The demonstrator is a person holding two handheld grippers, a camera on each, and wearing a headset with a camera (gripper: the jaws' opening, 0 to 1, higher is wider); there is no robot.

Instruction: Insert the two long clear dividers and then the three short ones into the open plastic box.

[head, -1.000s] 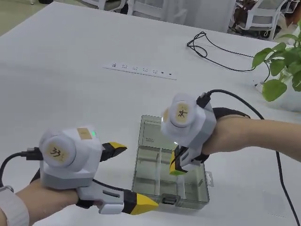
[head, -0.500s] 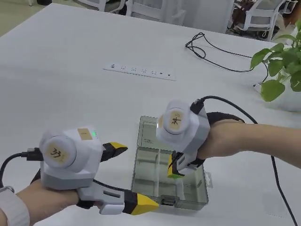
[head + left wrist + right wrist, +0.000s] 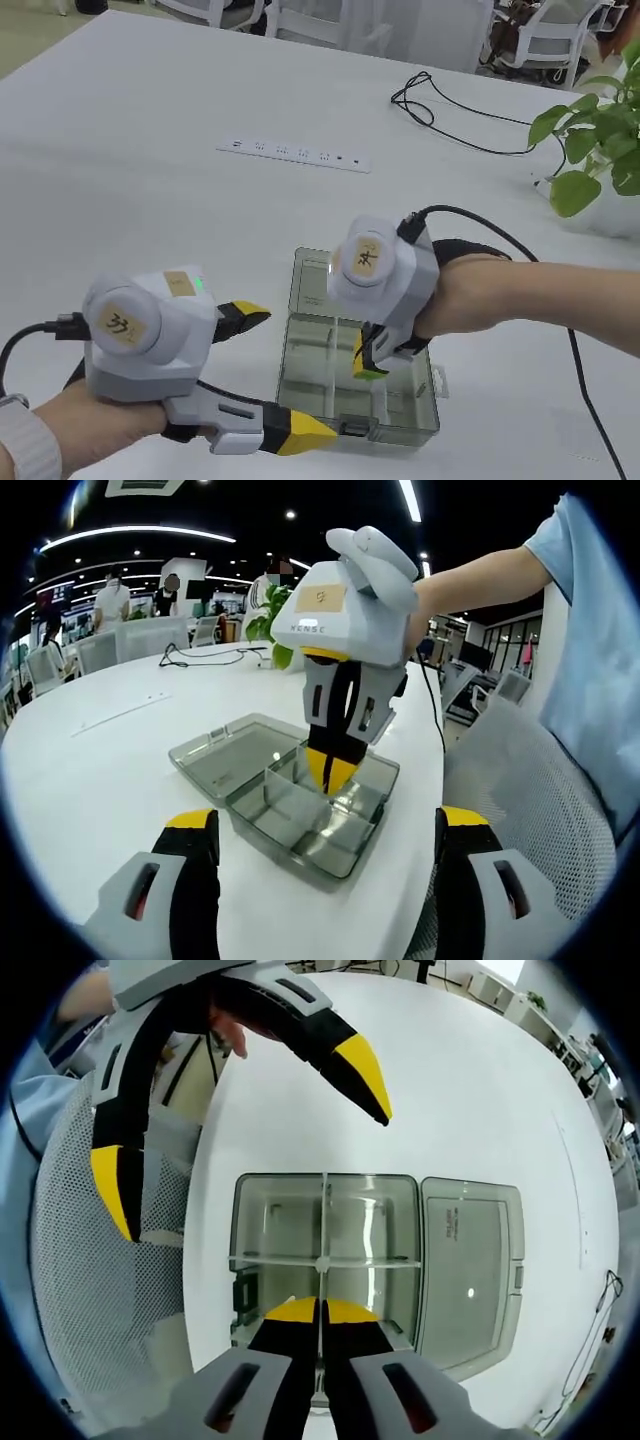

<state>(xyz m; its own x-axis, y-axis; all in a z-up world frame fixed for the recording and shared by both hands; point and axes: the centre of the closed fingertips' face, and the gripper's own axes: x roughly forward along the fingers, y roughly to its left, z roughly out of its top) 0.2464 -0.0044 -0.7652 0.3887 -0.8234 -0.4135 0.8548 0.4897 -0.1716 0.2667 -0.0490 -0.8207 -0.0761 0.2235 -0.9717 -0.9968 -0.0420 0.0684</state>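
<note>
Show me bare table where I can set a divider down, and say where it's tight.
Free: the white table left of the plastic box, between it and the power strip, and beyond the strip. Tight: over the box, where the open left gripper flanks it and the right gripper, shut on a clear divider, hangs; black cable and plant far right.

- White table (image 3: 130,130) carries everything.
- Open clear plastic box (image 3: 312,285) lies directly beneath the fingers of the right gripper (image 3: 366,366), just ahead of the left gripper (image 3: 284,372) fingertips.
- White power strip (image 3: 293,154), black cable (image 3: 396,99): well beyond both.
</note>
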